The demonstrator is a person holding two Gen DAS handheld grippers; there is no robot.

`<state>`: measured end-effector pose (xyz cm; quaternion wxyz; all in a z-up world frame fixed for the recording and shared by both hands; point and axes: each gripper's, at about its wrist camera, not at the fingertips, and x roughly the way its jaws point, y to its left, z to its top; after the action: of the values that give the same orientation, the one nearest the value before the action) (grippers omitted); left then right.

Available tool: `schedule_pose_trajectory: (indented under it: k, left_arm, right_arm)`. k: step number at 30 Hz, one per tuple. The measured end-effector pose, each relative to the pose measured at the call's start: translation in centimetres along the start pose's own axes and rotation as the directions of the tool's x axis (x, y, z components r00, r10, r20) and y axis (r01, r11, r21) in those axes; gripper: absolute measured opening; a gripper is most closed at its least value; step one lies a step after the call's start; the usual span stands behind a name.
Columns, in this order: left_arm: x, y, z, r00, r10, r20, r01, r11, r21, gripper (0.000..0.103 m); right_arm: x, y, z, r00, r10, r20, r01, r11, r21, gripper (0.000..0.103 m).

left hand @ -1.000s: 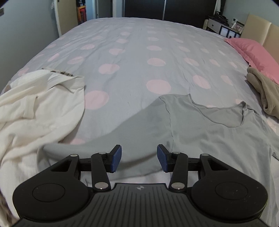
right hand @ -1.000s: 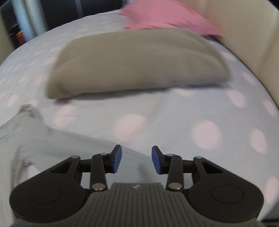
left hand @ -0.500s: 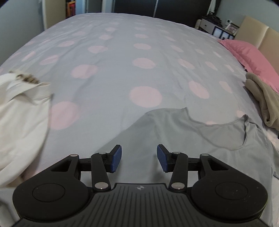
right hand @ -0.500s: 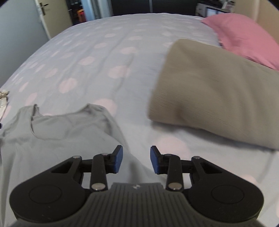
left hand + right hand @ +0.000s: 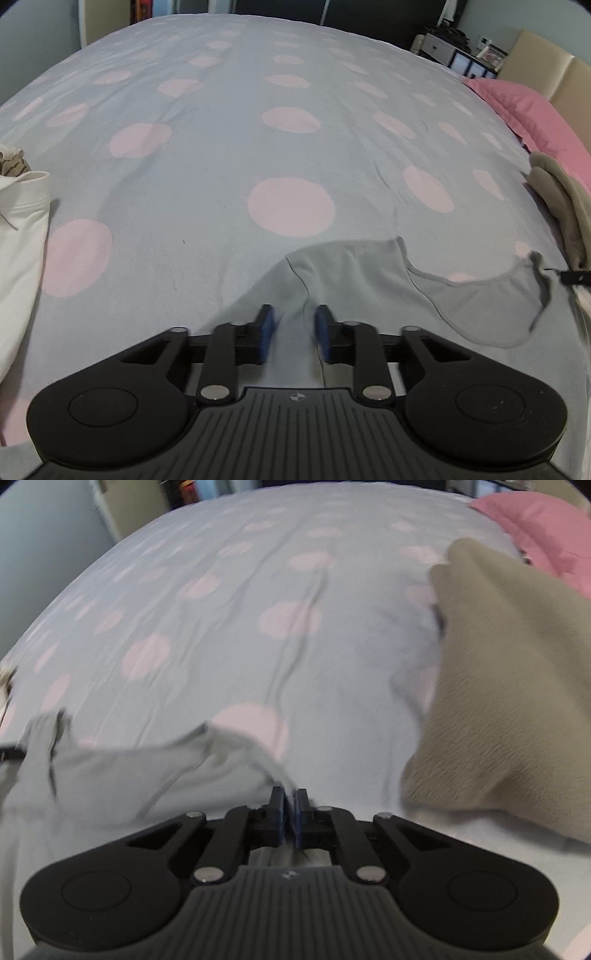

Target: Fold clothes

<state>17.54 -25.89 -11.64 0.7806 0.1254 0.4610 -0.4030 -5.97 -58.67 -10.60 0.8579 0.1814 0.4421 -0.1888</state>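
1. Lying on the bed (image 5: 229, 155), the grey T-shirt (image 5: 354, 273) is occupying the lower half of both views, neckline toward 12 o'clock.
2. The left tool (image 5: 293, 332) is straddling the shirt's shoulder seam, its blue pads set apart with cloth between them but not pinched.
3. The right tool (image 5: 291, 814) is gripping the other shoulder edge of the T-shirt (image 5: 155, 771), pads pressed together on the fabric.
4. A white garment (image 5: 18, 236) is resting at 9 o'clock in the left view, well apart from the shirt.
5. A folded beige garment (image 5: 506, 686) is sitting at 3 o'clock in the right view, with a pink pillow (image 5: 535, 528) beyond at 1 o'clock.
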Motion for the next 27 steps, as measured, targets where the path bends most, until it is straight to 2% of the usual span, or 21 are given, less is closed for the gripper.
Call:
schedule_pose_trajectory:
  k: [2,5,7,9,11,13,14,15,18,19,20,21,22,23,24,25,27]
  left_arm:
    - [0.1,0.1,0.3,1.000,0.000,0.001,0.000,1.000,-0.023,0.019]
    - [0.2,0.1,0.6,1.000,0.003,0.010,-0.003,1.000,-0.030,0.019]
    - [-0.1,0.2,0.7,1.000,0.007,0.030,-0.007,1.000,-0.019,0.019]
    - [-0.4,0.3,0.8,0.999,0.018,0.048,-0.017,1.000,-0.011,0.024]
    - [-0.7,0.6,1.0,0.998,0.039,0.056,-0.039,0.999,-0.010,0.041]
    - [-0.9,1.1,1.0,0.997,0.053,0.061,-0.052,0.999,-0.017,0.046]
    - [-0.9,1.3,1.0,0.997,0.046,0.057,-0.045,0.999,-0.024,0.047]
    - [-0.8,1.6,1.0,0.998,0.040,0.053,-0.038,0.999,-0.032,0.048]
    - [-0.2,1.9,0.6,0.999,0.025,0.029,-0.024,0.998,-0.051,0.049]
    - [-0.1,1.7,0.5,0.999,0.019,0.030,-0.018,0.999,-0.040,0.049]
    - [0.0,1.6,0.3,0.999,0.013,0.031,-0.012,1.000,-0.028,0.048]
    - [0.0,1.4,0.2,0.999,0.007,0.032,-0.007,1.000,-0.017,0.046]
    - [0.1,1.2,0.0,0.999,0.001,0.034,-0.001,1.000,-0.004,0.036]
    - [0.1,0.7,-0.1,0.999,-0.001,0.038,0.001,1.000,0.025,0.021]
    - [-0.1,0.4,-0.1,0.999,0.010,0.053,-0.012,0.999,0.043,0.013]
    - [-0.2,0.0,-0.1,0.997,0.021,0.068,-0.025,0.998,0.061,0.002]
    - [-0.4,-0.5,0.0,0.995,0.042,0.093,-0.049,0.996,0.077,0.002]
  right_arm:
    - [-0.4,-0.4,0.7,0.998,-0.035,0.054,0.034,0.999,0.022,0.007]
    - [-0.9,-0.9,1.1,0.994,-0.065,0.091,0.061,0.997,0.048,0.007]
    - [-1.3,-1.3,1.4,0.990,-0.085,0.114,0.078,0.995,0.066,0.011]
    - [-1.6,-1.8,1.6,0.986,-0.099,0.135,0.088,0.992,0.086,0.014]
    - [-1.9,-2.5,1.3,0.987,-0.077,0.140,0.062,0.992,0.108,0.014]
    - [-2.2,-3.3,1.0,0.988,-0.055,0.147,0.036,0.991,0.131,0.015]
    - [-2.2,-3.5,0.9,0.988,-0.039,0.148,0.018,0.990,0.138,0.019]
    - [-2.1,-3.4,0.9,0.989,-0.011,0.147,-0.009,0.991,0.135,0.032]
    - [-1.3,-2.0,0.9,0.990,0.040,0.135,-0.051,0.996,0.079,0.043]
    - [-0.8,-1.4,0.8,0.992,0.027,0.120,-0.034,0.998,0.056,0.045]
    - [-0.4,-0.8,0.7,0.994,0.013,0.106,-0.017,0.999,0.035,0.053]
    - [0.1,-0.5,0.5,0.996,-0.002,0.092,0.001,1.000,0.017,0.057]
    - [0.6,-0.1,0.2,0.997,-0.013,0.076,0.013,1.000,0.003,0.056]
    - [1.0,0.0,0.0,0.998,-0.015,0.062,0.015,1.000,-0.002,0.040]
    - [1.1,0.1,-0.1,0.998,-0.018,0.059,0.019,1.000,-0.007,0.006]
    - [1.2,0.2,-0.1,0.998,-0.022,0.057,0.023,1.000,-0.013,0.007]
    - [1.3,0.4,-0.2,0.998,-0.036,0.056,0.037,0.999,-0.023,0.007]
